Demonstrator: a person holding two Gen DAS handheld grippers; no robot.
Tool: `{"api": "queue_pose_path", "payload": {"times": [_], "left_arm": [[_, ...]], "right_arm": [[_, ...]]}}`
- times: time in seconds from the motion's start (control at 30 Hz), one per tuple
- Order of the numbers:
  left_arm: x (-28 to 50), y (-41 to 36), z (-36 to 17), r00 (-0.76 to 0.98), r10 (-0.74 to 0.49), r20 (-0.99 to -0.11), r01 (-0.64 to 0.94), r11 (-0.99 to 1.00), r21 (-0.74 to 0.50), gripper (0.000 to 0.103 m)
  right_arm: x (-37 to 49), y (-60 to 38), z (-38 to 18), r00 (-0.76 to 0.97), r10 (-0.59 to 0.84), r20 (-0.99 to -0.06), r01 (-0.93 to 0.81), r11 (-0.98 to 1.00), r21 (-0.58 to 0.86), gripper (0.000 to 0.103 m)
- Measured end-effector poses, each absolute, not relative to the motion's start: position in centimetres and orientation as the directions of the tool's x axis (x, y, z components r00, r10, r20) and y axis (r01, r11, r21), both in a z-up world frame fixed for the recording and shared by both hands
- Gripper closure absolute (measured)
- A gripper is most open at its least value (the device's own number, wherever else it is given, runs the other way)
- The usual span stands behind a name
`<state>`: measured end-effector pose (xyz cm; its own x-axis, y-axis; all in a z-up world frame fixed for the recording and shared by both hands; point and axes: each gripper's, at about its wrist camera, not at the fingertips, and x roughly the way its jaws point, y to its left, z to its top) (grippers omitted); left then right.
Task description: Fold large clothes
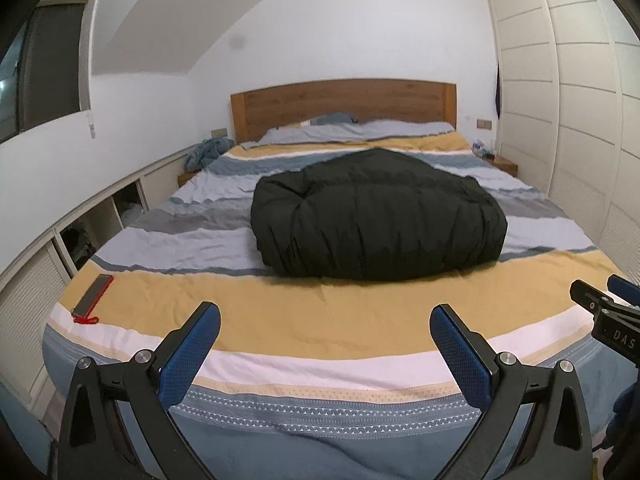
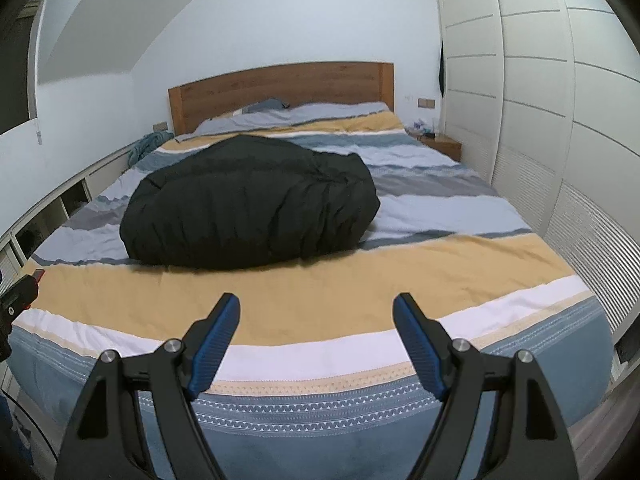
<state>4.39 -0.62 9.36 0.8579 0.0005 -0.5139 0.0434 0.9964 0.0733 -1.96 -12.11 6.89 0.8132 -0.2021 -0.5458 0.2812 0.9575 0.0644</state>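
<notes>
Left wrist view, left gripper (image 1: 325,330) with blue-padded black fingers spread wide, holding nothing, above foot of striped bedspread (image 1: 328,312), right gripper (image 2: 316,320) likewise spread and empty, folded black puffy garment (image 1: 376,216) lay mid-bed, well apart from both.

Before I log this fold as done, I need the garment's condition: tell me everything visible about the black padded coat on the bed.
The black padded coat is a puffy, quilted garment with a matte, wrinkled shell, bundled into a thick rounded block. It lies on the striped bedspread mid-bed, nearer the foot than the pillows. No sleeves, hood or zip show. Only the bedspread touches it; both grippers are short of it.
</notes>
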Motion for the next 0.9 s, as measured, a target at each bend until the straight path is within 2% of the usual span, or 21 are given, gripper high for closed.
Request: {"api": "queue_pose_path", "payload": {"times": [0.4,0.9], "left_arm": [[7.6,-0.8,5.1,0.787,-0.01,-0.617,0.064,0.996,0.065,0.001],[10.4,-0.2,1.1,0.724,-0.012,-0.69,0.062,0.997,0.047,0.001]], "right_arm": [[0.7,-13.2,3.0,0.765,-0.186,-0.617,0.285,0.956,0.065,0.025],[3.4,-13.8,-1.2,0.706,-0.172,-0.687,0.278,0.96,0.045,0.025]]}}
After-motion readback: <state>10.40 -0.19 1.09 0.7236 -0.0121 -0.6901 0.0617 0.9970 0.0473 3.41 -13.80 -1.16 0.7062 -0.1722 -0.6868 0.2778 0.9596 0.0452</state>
